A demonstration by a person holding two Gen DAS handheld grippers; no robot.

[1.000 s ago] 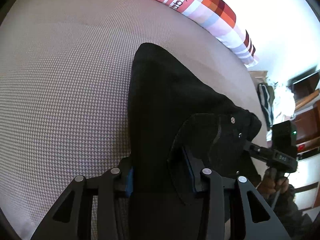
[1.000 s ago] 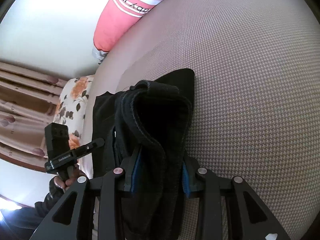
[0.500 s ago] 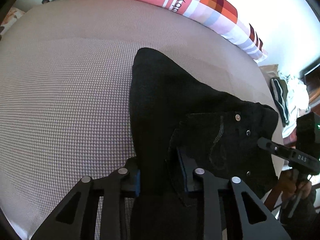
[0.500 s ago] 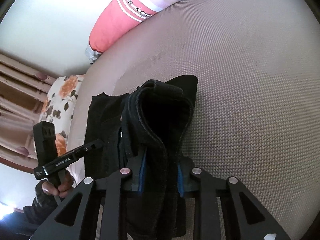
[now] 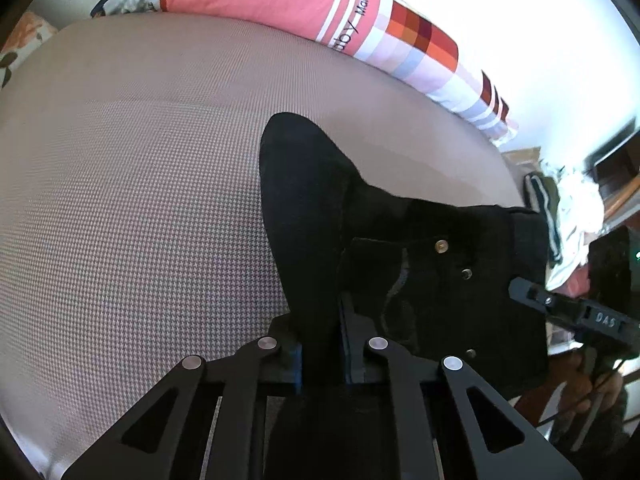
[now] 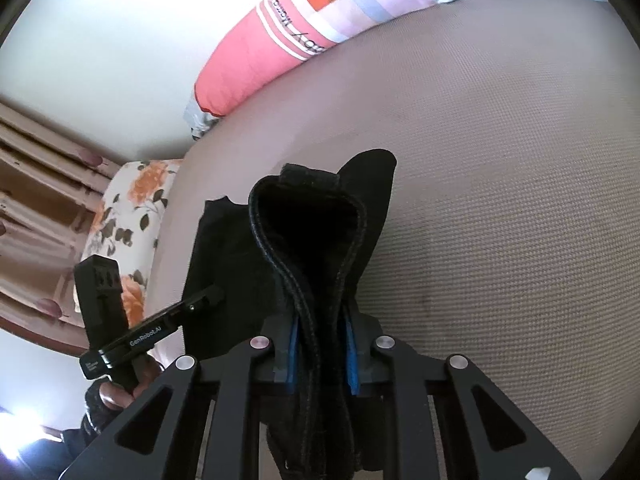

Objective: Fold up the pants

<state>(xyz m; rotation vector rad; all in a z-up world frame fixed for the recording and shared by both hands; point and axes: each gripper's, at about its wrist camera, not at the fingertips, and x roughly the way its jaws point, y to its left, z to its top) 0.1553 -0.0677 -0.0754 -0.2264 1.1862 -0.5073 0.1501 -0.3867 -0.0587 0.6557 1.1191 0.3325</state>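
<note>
Black pants [image 5: 320, 208] lie on the grey houndstooth bed [image 5: 140, 200], with the pocket and rivets [image 5: 441, 245] to the right. My left gripper [image 5: 320, 344] is shut on a fold of the pants. My right gripper [image 6: 320, 344] is shut on the bunched waistband [image 6: 304, 216], which stands up in a loop above the jaws. The right gripper also shows at the right edge of the left wrist view [image 5: 576, 312]. The left gripper shows at the left of the right wrist view [image 6: 160, 328].
A long pink and checked pillow [image 5: 328, 20] lies along the far edge of the bed, also in the right wrist view [image 6: 304, 32]. A floral pillow [image 6: 128, 216] sits at the left. Clothes [image 5: 560, 216] and wooden furniture stand beyond the bed's right edge.
Both grippers closed tighter on the pants. The pants shifted and spread out to the right in the left wrist view, and the waistband loop rose and narrowed in the right wrist view.
</note>
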